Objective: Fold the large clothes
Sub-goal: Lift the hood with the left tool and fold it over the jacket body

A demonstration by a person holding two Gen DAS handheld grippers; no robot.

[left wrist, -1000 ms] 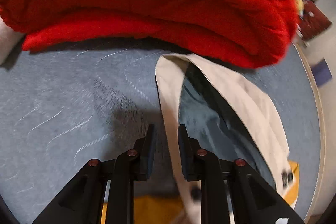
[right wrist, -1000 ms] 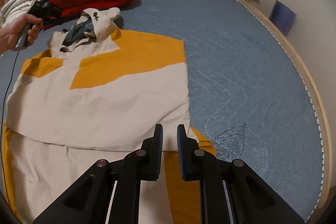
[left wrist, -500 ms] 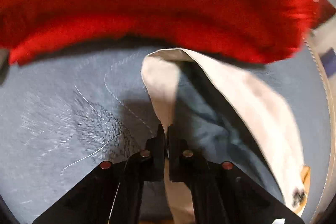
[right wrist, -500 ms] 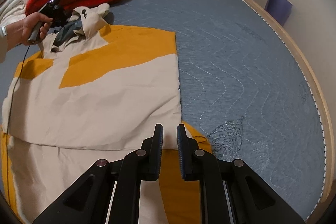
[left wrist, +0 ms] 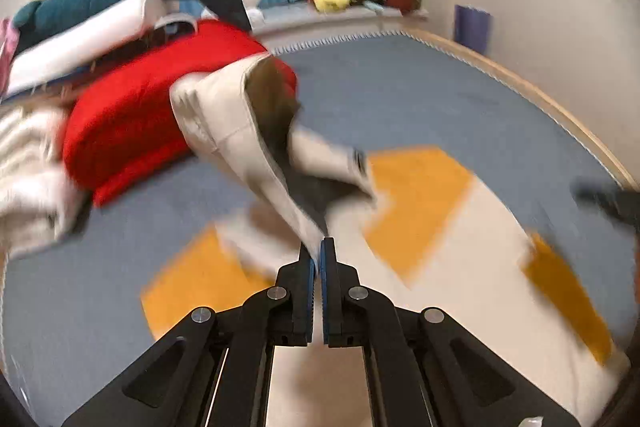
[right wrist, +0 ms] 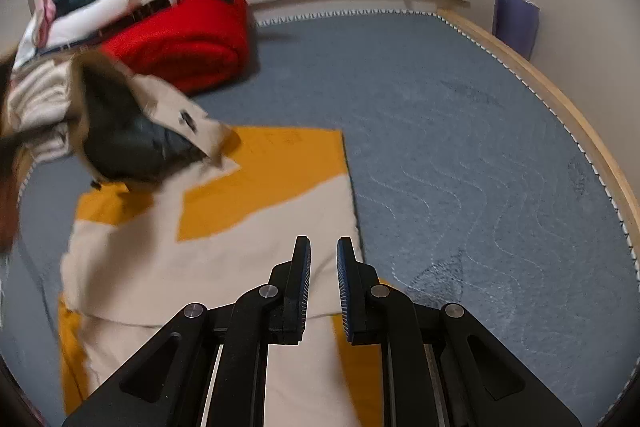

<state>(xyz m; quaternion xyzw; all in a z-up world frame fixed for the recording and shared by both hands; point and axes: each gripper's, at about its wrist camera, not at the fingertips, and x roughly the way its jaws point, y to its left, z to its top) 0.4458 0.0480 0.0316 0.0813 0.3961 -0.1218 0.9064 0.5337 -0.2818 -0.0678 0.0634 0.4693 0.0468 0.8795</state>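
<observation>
Item: cream-and-orange jacket (right wrist: pixel 224 259), spread on the blue mat (right wrist: pixel 460 131), hood (left wrist: pixel 240 131) at eleven o'clock. My left gripper (left wrist: pixel 319 255), jaws just closed, pinches the hood edge, lifted for folding inward. Right gripper (right wrist: pixel 323 247), slightly parted, holds nothing.

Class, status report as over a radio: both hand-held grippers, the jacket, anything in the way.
Left hand-held gripper shut on hood, lifted. Right hand-held gripper open, empty, over jacket. Red blanket beyond the hood.
</observation>
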